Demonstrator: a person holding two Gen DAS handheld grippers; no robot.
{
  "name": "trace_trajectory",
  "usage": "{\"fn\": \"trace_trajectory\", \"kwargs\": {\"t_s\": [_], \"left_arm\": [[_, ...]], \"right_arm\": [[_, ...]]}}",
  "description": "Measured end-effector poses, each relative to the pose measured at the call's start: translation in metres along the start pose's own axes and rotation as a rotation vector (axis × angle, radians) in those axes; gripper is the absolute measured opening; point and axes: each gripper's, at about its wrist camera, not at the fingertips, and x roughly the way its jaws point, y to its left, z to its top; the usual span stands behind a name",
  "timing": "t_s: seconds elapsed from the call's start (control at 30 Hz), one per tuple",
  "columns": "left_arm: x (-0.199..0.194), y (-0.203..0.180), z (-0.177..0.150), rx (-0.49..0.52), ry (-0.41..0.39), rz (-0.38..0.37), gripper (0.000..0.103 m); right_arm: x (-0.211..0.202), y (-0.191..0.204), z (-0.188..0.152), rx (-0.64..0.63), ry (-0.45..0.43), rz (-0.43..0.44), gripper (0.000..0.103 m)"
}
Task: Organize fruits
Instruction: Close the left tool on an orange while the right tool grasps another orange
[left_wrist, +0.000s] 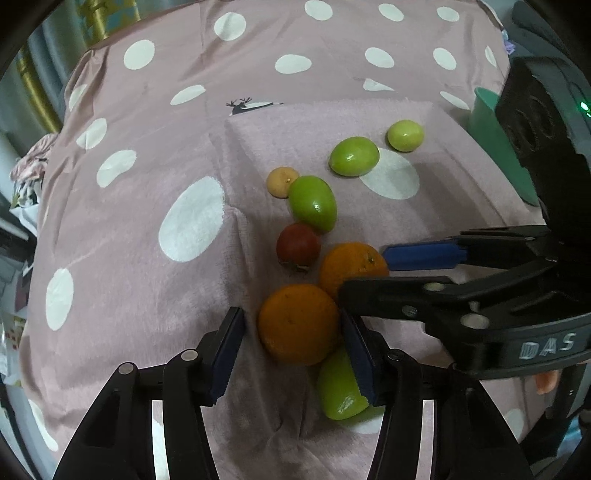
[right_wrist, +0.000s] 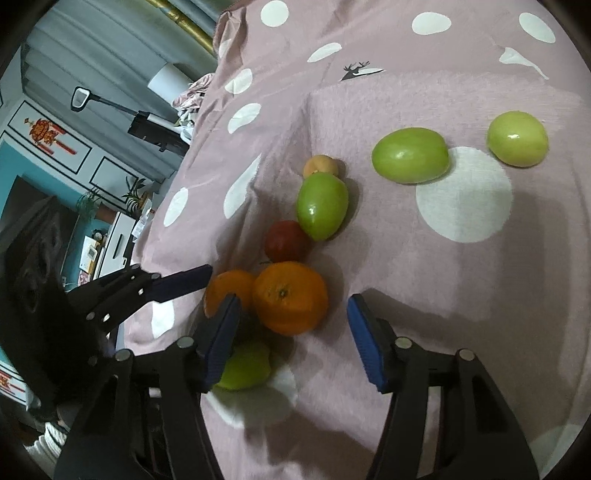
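The left hand-held gripper (left_wrist: 293, 341) stands partly open around the near orange (left_wrist: 298, 324), one pad seemingly touching it, the other just clear. The right hand-held gripper (right_wrist: 293, 338) brackets the second orange (right_wrist: 290, 297), gripping nothing. Both oranges lie touching on the bed's dotted cover (left_wrist: 155, 155), a red fruit (left_wrist: 298, 244) just beyond. Centre each orange before squeezing, lest the green fruit (left_wrist: 338, 389) below get pinched.

Both grippers are black framed. The left gripper (left_wrist: 291, 354) has dark blue pads and silver screws. The right gripper (right_wrist: 291, 339) has brighter blue pads.
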Motion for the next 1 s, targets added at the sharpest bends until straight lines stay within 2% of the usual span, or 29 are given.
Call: {"fn": "trace_trajectory", "kwargs": {"t_s": [0.07,0.2,0.43,0.53,0.57,0.6,0.7,0.77,0.87,1.0], "left_arm": [[0.001,-0.002,0.001,0.007,0.000,0.011,0.055],[0.002,-0.002,-0.001,-0.005,-0.007,0.005,0.055],[0.000,-0.005,-0.001,0.016,-0.016,0.026,0.055],[-0.004,-0.016,-0.004,0.080,-0.048,0.086,0.053],[-0.005,-0.022,-0.006,0.114,-0.063,0.111,0.049],[-0.006,-0.028,-0.007,0.143,-0.074,0.115,0.045],[-0.006,-0.038,-0.009,0.194,-0.092,0.120,0.045],[-0.001,-0.028,-0.002,0.142,-0.054,0.100,0.045],[0.003,-0.009,0.008,0.062,-0.015,0.008,0.045],[0.017,-0.013,0.013,0.088,0.037,-0.009,0.046]], "right_arm": [[0.003,-0.001,0.001,-0.001,0.000,0.016,0.044],[0.003,-0.003,0.000,0.017,-0.007,0.041,0.043],[-0.020,-0.022,-0.009,0.055,-0.030,0.017,0.043],[-0.029,-0.031,-0.016,0.076,-0.037,0.028,0.043],[-0.031,-0.034,-0.017,0.083,-0.040,0.033,0.043],[-0.034,-0.036,-0.019,0.089,-0.044,0.039,0.043],[-0.037,-0.040,-0.023,0.101,-0.050,0.048,0.043],[-0.038,-0.041,-0.025,0.109,-0.054,0.053,0.043],[-0.038,-0.042,-0.026,0.112,-0.057,0.070,0.043],[-0.035,-0.044,-0.026,0.112,-0.049,0.076,0.043]]}}
